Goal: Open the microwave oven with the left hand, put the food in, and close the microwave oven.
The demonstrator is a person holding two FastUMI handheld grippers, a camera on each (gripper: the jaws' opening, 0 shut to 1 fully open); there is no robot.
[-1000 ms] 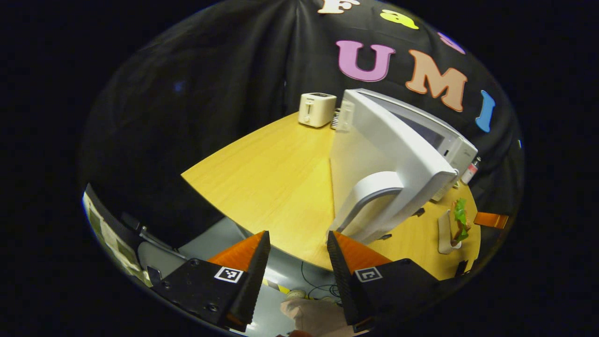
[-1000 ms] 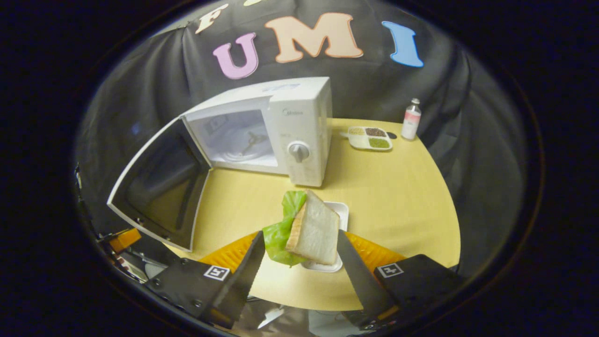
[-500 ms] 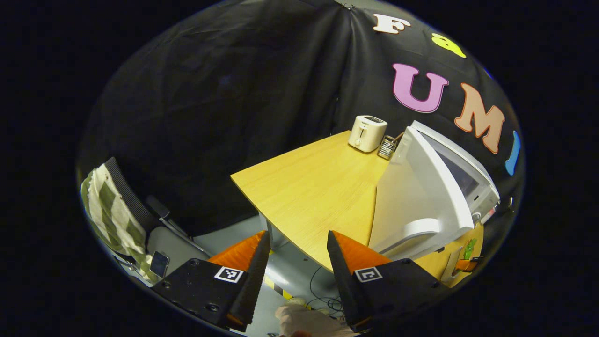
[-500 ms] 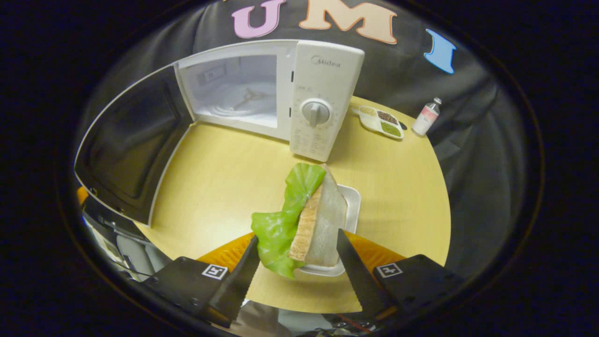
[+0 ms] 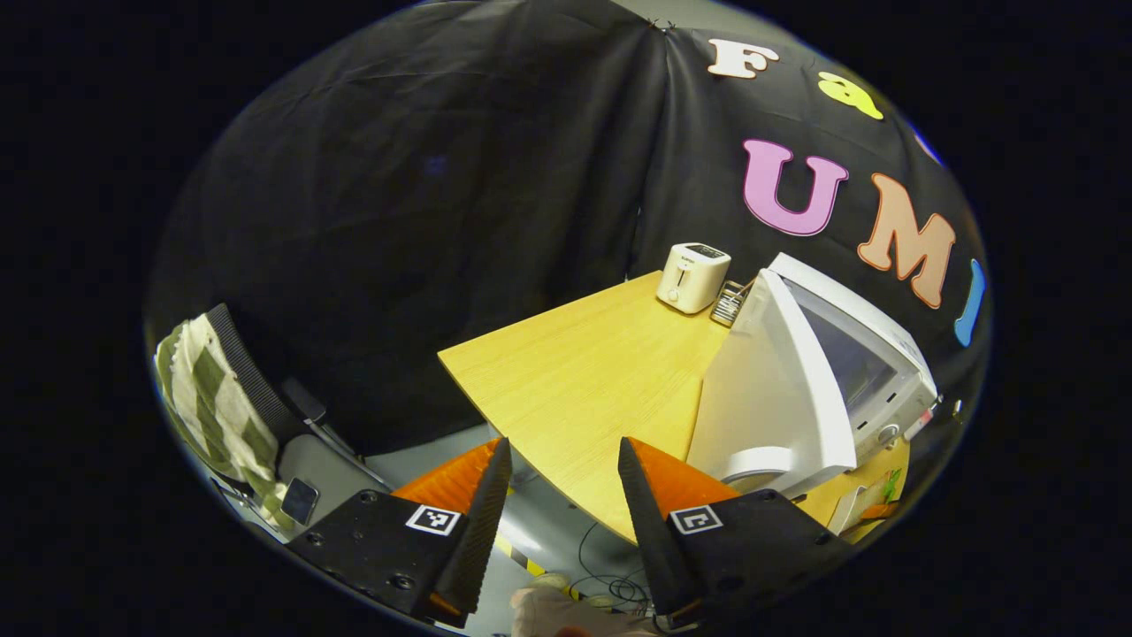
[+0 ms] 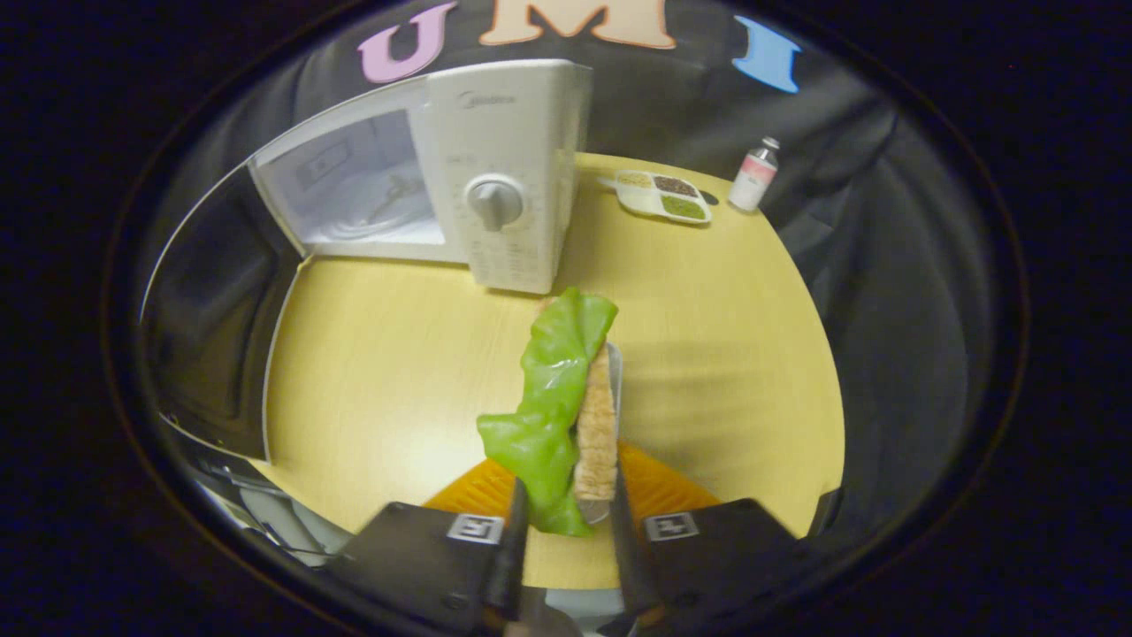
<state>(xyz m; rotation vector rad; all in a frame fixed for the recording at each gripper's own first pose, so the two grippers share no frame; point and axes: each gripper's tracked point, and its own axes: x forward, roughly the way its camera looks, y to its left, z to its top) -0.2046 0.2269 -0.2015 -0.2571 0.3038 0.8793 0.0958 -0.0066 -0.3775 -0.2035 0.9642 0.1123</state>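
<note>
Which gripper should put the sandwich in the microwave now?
The right gripper: it is shut on the sandwich, with the open microwave ahead. The left gripper is open, holding nothing, off the table's edge.

In the right gripper view, lower centre, the sandwich [image 6: 579, 416] hides most of its tray [image 6: 614, 372]; the microwave door [image 6: 208, 327] runs off left.

microwave [image 6: 495, 168]: white, grey dial
lettuce [image 6: 548, 398]: bright green
bread [image 6: 597, 425]: tan, crumbly edge
desk [image 6: 371, 372]: pale yellow wood grain
toaster [image 5: 692, 277]: cream
cloth on chair [image 5: 208, 398]: green and white checks
tray [image 6: 661, 195]: white, with beige, dark brown and green fillings
bottle [image 6: 752, 175]: white, pink label
</note>
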